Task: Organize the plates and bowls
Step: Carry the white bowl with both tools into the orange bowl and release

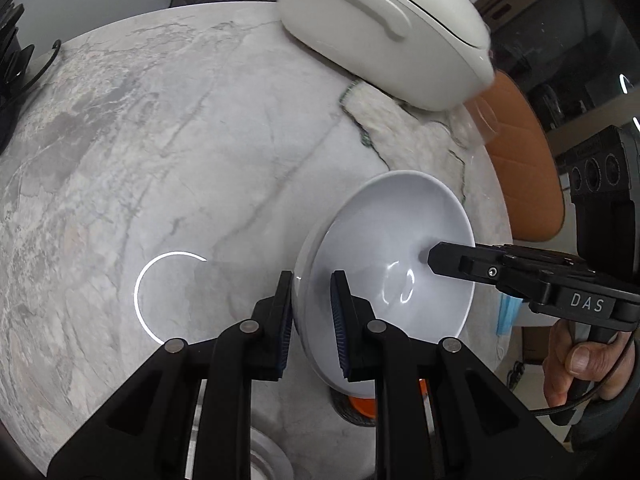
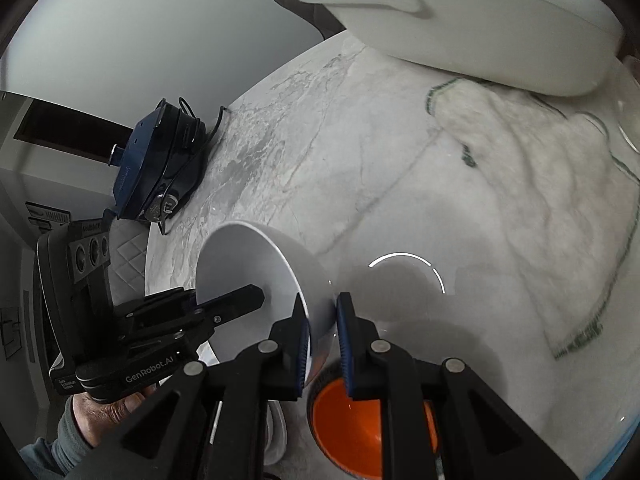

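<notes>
Over marble table, one white bowl — both grippers' jaws pinching its rim, one orange bowl below.

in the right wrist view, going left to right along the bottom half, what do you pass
left gripper → white bowl → right gripper over the orange bowl → white towel

Marble table with towel, orange bowl.
</notes>
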`<state>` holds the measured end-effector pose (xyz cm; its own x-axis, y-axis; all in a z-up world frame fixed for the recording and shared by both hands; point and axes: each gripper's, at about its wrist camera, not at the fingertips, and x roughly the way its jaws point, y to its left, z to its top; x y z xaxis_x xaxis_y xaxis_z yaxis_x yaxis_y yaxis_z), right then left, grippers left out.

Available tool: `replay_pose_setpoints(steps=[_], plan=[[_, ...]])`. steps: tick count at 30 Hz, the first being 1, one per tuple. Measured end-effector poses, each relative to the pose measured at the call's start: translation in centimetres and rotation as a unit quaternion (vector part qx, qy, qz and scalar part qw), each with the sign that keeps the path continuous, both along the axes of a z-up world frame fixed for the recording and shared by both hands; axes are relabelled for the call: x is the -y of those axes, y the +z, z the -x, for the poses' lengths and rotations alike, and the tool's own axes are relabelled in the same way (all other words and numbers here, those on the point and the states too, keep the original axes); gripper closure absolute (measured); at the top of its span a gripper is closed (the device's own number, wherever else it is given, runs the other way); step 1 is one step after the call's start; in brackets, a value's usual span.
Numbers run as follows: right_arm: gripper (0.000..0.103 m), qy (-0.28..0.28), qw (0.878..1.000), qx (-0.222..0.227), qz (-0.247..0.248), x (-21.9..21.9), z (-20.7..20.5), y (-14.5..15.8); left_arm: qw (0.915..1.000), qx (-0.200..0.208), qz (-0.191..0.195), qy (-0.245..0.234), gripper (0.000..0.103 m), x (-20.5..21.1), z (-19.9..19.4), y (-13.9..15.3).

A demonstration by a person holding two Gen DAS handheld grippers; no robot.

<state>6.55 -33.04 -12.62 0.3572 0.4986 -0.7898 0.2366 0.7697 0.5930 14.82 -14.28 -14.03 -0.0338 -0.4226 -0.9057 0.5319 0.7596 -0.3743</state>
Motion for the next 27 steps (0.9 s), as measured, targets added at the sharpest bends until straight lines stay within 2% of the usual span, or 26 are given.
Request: replay_pose_setpoints(steps=[5,10,18,25,27], plan=[[0.087,-0.022,1.0,-0.02,0.003,0.5,6.5,-0.4,0.9989,0.004,-0.016,-0.044,0.086,2.0,6.6,-0.4],[0.087,-0.046,0.998,-0.048,-0.013,0.9,10.3,-2.8,0.9972,0.001,-0.041,-0.062,0.086,3.2,10.1,-2.2],[0.087,-0.046,0.997,-0.06,0.004,0.8,11.4,-4.6,0.995,0.023,-0.068,-0.069,0.086,4.0,11.0,-3.8],[0.088,-0.036,0.998,-0.057,0.019,0.6,11.1,-4.8,0.9961,0.03,-0.066,-0.05,0.085,3.8,10.8,-4.1],[0.089,-0.036,0.998,-0.056,0.022,0.6,11.0,-4.6,0.9966,0.03,-0.062,-0.044,0.082,3.6,10.9,-3.9]])
